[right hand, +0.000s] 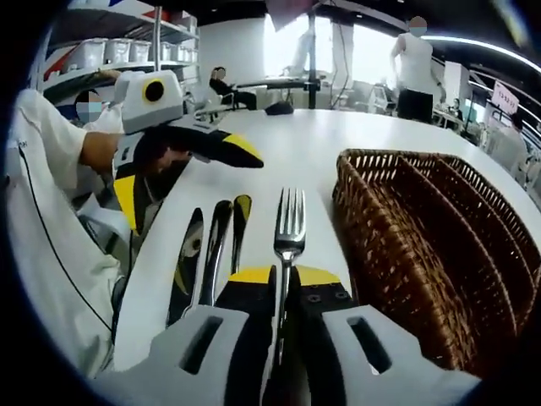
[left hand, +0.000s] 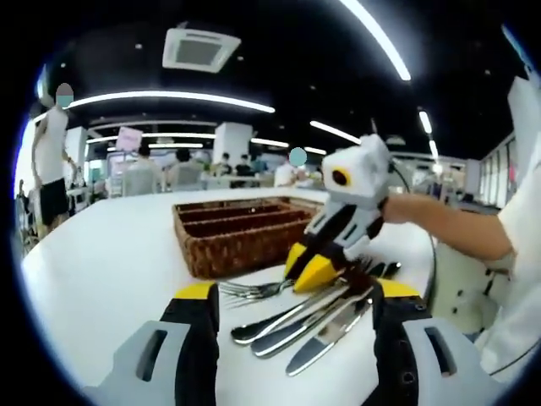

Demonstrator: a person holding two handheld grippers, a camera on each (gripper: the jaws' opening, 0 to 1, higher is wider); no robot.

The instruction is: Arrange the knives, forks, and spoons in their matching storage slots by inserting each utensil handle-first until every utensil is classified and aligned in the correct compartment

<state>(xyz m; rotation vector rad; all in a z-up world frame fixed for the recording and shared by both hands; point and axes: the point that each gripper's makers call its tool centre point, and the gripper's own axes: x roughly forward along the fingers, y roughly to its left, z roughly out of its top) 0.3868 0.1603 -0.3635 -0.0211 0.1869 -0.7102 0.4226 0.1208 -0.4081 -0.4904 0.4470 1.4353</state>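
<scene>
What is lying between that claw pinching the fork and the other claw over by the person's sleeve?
In the right gripper view, three utensils lie side by side on the white table, between the fork and the left claw.

fork (right hand: 289,233) handle hidden between the right gripper's (right hand: 283,279) fingers.

It looks like a canteen or cafeteria hall: long white table (left hand: 101,254), seated people (left hand: 188,169) at further tables, ceiling strip lights (left hand: 169,97), an air-conditioning cassette (left hand: 200,48).
</scene>
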